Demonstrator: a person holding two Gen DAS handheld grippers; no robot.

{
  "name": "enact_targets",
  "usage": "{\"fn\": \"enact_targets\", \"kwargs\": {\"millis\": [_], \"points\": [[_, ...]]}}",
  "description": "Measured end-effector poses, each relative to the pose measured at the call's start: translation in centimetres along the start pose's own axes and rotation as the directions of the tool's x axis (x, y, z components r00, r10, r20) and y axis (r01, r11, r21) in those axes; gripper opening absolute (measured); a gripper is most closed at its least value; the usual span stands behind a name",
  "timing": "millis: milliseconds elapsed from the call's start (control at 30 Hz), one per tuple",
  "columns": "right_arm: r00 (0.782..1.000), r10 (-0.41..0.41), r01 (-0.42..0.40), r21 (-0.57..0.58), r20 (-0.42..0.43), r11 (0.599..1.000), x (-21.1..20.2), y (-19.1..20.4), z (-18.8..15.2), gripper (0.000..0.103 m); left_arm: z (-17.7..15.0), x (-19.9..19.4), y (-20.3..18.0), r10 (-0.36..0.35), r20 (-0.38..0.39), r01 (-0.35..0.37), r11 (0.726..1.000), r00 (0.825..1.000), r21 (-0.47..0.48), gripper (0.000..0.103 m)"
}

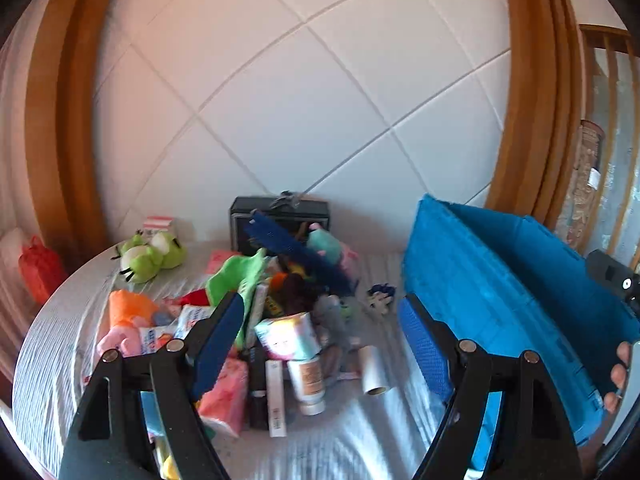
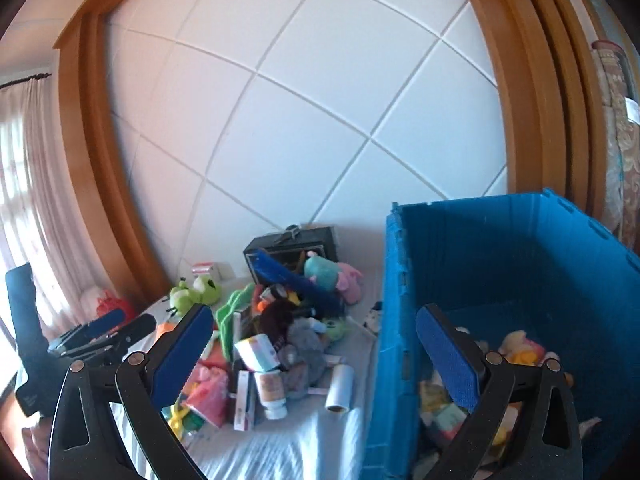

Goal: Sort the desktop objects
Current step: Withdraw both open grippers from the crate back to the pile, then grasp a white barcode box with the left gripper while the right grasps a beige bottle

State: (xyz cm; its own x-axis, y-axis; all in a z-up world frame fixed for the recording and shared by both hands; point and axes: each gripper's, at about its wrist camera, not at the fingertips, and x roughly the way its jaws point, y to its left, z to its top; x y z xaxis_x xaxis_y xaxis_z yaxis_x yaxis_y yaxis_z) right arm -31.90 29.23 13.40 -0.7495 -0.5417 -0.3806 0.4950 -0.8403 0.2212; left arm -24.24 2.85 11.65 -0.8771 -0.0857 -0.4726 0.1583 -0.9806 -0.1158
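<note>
Here we hold both tools above the striped grey tablecloth (image 1: pixel 352 436): the left gripper (image 1: pixel 320 344) has its blue-padded jaws spread wide with nothing between them, and the right gripper (image 2: pixel 316 354) is likewise spread and empty. The things to sort lie in a heap of soft toys, cartons and tubes (image 1: pixel 280 312) at twelve o'clock from the left gripper, with the deep blue plastic crate (image 1: pixel 520 300) at two o'clock. We judge the green plush frog (image 1: pixel 154 255) light and squashy, best pinched across its body; the white squeeze tube with an orange label (image 1: pixel 308 380) looks smooth and may slip, so we would take it mid-barrel. Only the right wrist view looks inside the crate (image 2: pixel 560 280), where toys already lie; the left wrist view alone shows fingers of a hand (image 1: pixel 619 376) at the crate's edge.
</note>
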Motion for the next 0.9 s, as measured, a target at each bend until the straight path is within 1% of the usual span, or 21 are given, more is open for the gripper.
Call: {"fn": "enact_targets", "kwargs": {"millis": [133, 233, 333, 400, 500, 567, 633, 667, 733, 767, 800, 867, 900], "points": [[0.998, 0.056, -0.057, -0.021, -0.012, 0.998, 2.9, 3.9, -1.8, 0.103, -3.3, 0.7, 6.5, 0.092, -0.062, -0.094, 0.995, 0.994, -0.044, 0.080], [0.996, 0.067, -0.070, -0.037, -0.063, 0.997, 5.4, 6.2, -3.9, 0.103, -6.2, 1.2, 10.2, 0.162, -0.108, -0.168, 0.984, 0.981, -0.050, 0.080], [0.989, 0.052, -0.058, -0.037, -0.138, 0.998, 8.7, 7.2, -6.6, 0.103, -9.1, 2.1, 12.5, 0.191, -0.151, -0.202, 0.978, 0.970, -0.060, 0.080], [0.981, 0.053, -0.057, -0.016, -0.189, 0.998, 10.9, 7.1, -8.7, 0.103, -11.0, 3.2, 13.2, 0.184, -0.191, -0.199, 0.978, 0.964, -0.066, 0.080], [0.963, 0.020, -0.019, 0.006, -0.269, 1.000, 13.6, 6.4, -11.6, 0.103, -13.3, 5.4, 12.5, 0.128, -0.252, -0.150, 0.986, 0.959, -0.071, 0.080], [0.948, -0.025, 0.022, -0.012, -0.317, 1.000, 15.1, 5.8, -13.4, 0.103, -14.0, 7.2, 10.8, 0.099, -0.281, -0.119, 0.992, 0.955, -0.053, 0.080], [0.929, -0.060, 0.051, -0.034, -0.366, 0.998, 16.7, 5.1, -14.8, 0.103, -14.6, 8.9, 9.0, 0.076, -0.300, -0.087, 0.996, 0.951, -0.026, 0.079], [0.920, -0.078, 0.069, -0.038, -0.384, 0.997, 17.3, 4.7, -15.5, 0.103, -14.9, 9.8, 8.1, 0.061, -0.310, -0.068, 0.998, 0.949, -0.013, 0.076], [0.905, -0.094, 0.088, -0.034, -0.415, 0.996, 18.4, 3.7, -16.4, 0.103, -15.5, 11.9, 6.4, 0.054, -0.332, -0.053, 0.999, 0.942, 0.013, 0.071], [0.898, -0.104, 0.102, -0.028, -0.427, 0.994, 18.8, 3.1, -16.9, 0.103, -15.7, 13.0, 5.7, 0.047, -0.344, -0.042, 0.999, 0.938, 0.023, 0.065], [0.890, -0.105, 0.105, -0.024, -0.443, 0.994, 19.2, 2.5, -17.2, 0.103, -16.0, 14.2, 5.0, 0.044, -0.354, -0.037, 0.999, 0.934, 0.027, 0.063], [0.878, -0.100, 0.097, -0.030, -0.468, 0.995, 20.1, 1.9, -17.8, 0.103, -16.5, 16.5, 4.1, 0.030, -0.376, -0.026, 1.000, 0.926, 0.017, 0.062], [0.873, -0.112, 0.102, -0.047, -0.474, 0.994, 20.6, 1.5, -18.1, 0.103, -16.8, 17.7, 3.8, 0.019, -0.389, -0.019, 1.000, 0.921, 0.005, 0.062]]}}
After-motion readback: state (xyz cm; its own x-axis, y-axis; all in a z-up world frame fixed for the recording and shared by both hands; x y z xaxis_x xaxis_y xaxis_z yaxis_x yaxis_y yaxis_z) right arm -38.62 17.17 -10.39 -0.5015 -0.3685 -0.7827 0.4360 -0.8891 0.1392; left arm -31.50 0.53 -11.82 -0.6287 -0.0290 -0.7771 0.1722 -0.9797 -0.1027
